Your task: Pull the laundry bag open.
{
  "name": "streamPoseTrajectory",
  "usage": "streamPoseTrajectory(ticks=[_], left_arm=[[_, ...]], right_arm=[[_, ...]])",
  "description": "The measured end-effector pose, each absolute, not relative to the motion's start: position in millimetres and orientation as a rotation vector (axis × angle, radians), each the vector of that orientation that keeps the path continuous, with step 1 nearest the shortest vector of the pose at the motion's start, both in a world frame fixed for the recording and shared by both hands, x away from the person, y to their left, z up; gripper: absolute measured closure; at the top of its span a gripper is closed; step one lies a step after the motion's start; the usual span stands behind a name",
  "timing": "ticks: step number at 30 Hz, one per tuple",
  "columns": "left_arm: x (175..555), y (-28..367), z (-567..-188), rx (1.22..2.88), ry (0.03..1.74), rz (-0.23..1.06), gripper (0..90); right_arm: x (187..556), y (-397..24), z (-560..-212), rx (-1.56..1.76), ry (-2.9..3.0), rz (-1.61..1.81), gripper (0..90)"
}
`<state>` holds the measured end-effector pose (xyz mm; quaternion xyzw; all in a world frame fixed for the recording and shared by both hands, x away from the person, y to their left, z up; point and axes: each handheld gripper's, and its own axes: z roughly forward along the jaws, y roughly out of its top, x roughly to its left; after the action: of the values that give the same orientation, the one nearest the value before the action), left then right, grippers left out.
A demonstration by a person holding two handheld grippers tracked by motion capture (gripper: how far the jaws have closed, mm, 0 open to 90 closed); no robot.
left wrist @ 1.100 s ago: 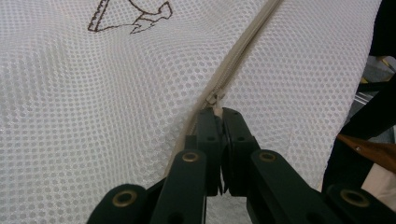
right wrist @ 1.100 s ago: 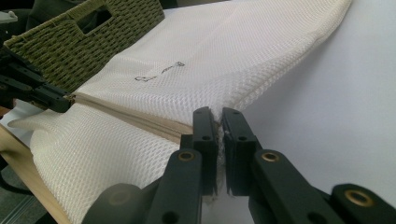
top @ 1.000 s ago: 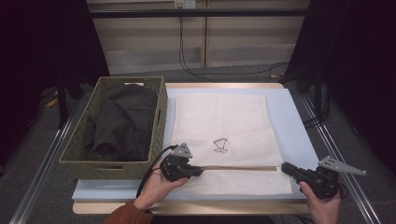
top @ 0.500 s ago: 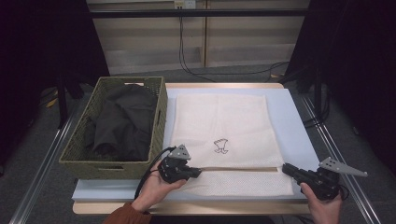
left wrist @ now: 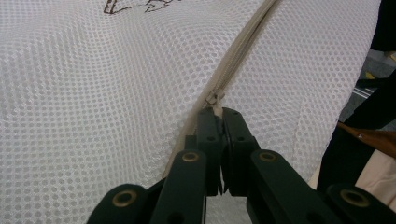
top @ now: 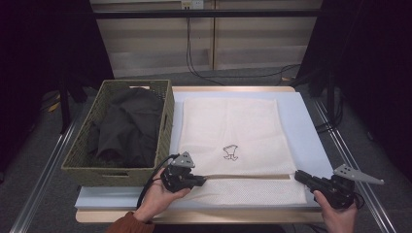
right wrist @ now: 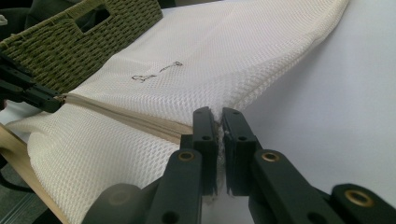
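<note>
Both of the person's forearms come in low from the near edge of the tabletop (top: pixel 301 126), each hand lying almost level and pointing its gripper inward toward the other along the near part of a white mesh laundry bag (top: pixel 233 131). The left gripper (top: pixel 200 180), held in the left hand (top: pixel 158 194) with a rust-coloured sleeve behind it, is clenched on the zipper pull (left wrist: pixel 214 99) at the left end of the bag's beige zipper (top: pixel 248 175); in the left gripper view the jaws meet with the small metal pull pinched at their tips. The right gripper (top: pixel 297 175), in the right hand (top: pixel 335 213) at the near right corner, is clamped on the bag's right edge, where the right gripper view shows mesh fabric nipped between its closed jaws. The bag lies flat on the tabletop, a small dark emblem (top: pixel 230 152) at its middle, just beside a woven green basket (top: pixel 82 160) holding dark clothing (top: pixel 128 126).
</note>
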<state>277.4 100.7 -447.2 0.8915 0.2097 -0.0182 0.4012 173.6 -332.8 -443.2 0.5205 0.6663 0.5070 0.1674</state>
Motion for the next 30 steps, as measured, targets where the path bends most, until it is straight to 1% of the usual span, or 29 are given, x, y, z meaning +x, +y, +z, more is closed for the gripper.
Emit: streamPoseTrajectory(ticks=[30], left_arm=[[263.0,122.0,-445.8,2.269,0.574,-0.007,87.3]], right_arm=[[165.7,-334.1,-443.0,1.489,1.881,1.439,85.4]])
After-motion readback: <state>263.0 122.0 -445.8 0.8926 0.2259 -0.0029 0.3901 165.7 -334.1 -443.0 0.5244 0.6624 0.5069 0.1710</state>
